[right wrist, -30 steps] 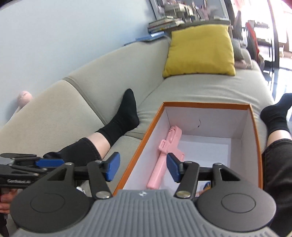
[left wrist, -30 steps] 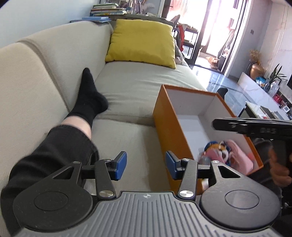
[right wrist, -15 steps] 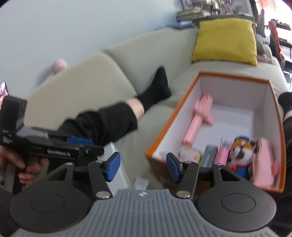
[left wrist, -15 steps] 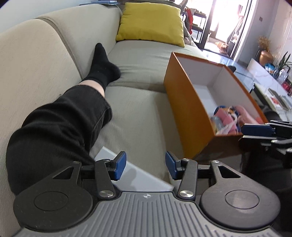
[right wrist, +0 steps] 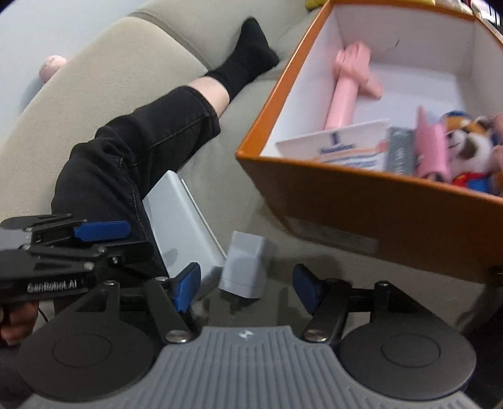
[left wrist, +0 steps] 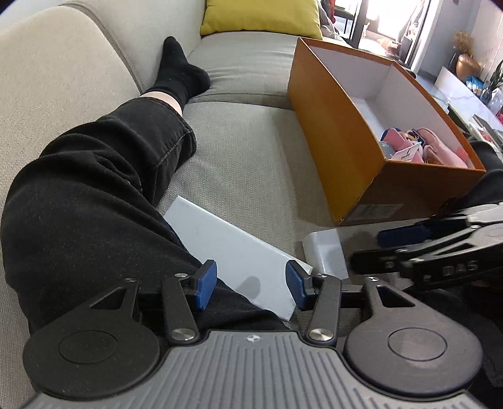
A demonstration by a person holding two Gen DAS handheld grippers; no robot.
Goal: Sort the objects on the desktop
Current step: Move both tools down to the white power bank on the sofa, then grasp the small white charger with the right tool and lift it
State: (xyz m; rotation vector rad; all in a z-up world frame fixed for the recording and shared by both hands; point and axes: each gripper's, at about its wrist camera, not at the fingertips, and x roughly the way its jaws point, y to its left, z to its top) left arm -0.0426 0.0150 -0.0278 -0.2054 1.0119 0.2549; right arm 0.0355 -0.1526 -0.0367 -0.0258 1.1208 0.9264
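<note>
An orange box (left wrist: 339, 126) (right wrist: 361, 195) stands on the beige sofa and holds a pink toy gun (right wrist: 345, 85), a plush toy (right wrist: 468, 151) and several small packs. A flat white box (left wrist: 232, 248) (right wrist: 179, 226) lies against a black-trousered leg. A small grey-white block (left wrist: 325, 253) (right wrist: 245, 267) lies beside it. My left gripper (left wrist: 250, 289) is open and empty over the flat box's near end. My right gripper (right wrist: 246, 291) is open and empty, its jaws on either side of the small block, and it also shows in the left wrist view (left wrist: 408, 236).
A person's leg in black trousers and sock (left wrist: 103, 176) lies along the sofa's left side. A yellow cushion (left wrist: 261, 15) rests at the sofa's far end. A second leg (left wrist: 490, 176) is right of the orange box. Sofa backrest (left wrist: 63, 63) rises at the left.
Both grippers have tilted down and moved toward the near sofa seat. The flat white box and small block have come into view under them. The orange box now sits farther up in both views.
</note>
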